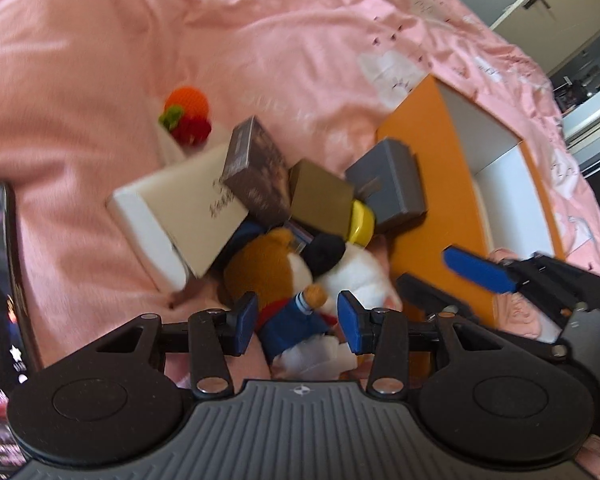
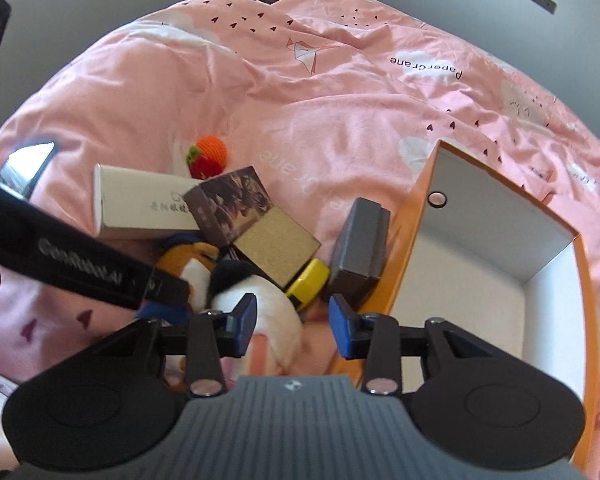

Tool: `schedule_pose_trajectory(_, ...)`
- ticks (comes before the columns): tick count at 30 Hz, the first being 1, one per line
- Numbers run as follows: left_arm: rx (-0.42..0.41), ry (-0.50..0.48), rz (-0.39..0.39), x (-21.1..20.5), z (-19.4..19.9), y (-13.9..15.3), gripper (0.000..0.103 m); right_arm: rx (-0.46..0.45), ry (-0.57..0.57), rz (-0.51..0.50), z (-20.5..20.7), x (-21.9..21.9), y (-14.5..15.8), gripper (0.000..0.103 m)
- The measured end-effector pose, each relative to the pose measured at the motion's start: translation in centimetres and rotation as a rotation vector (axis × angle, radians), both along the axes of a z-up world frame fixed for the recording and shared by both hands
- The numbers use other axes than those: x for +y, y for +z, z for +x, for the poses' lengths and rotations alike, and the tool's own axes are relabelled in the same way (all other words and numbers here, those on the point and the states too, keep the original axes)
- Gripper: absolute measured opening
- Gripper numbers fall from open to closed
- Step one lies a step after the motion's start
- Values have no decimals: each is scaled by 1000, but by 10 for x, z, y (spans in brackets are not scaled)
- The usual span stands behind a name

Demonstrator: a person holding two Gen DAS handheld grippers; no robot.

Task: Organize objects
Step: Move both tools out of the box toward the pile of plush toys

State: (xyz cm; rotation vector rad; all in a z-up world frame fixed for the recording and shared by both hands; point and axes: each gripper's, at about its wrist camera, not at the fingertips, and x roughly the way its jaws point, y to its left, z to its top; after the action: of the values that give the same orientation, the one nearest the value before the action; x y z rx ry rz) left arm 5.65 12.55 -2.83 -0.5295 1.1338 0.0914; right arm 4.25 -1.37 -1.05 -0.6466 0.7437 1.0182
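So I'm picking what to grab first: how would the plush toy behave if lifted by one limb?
The plush toy looks soft and stuffed, so it would probably sag and dangle rather than hold shape. It seems light for its bulk. The cream box and gold box appear to lean on it, so lifting may tip them.

Soft, even daylight, fisheye bending at the edges, motion blur smearing the boxes [image 1: 204, 196] in the left view
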Motion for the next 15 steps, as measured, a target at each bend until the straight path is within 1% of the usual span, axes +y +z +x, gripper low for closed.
schedule_pose_trajectory(3,36,12,-1,-3,-1,-11,50,-47,20,-28,-3,-2,-3,41)
schedule_pose_trajectory(6,51,21,15,-3,-2,-18,50,-45,42,-36,-4,-2,-4,41)
schedule_pose_trajectory(11,72,40,-27,2,0,-29,51,-60,56,-56,-5,-1,-8,42)
schedule_pose_trajectory(15,77,48,-36,2,2,-35,53,-81,77,-76,-8,1,-10,42)
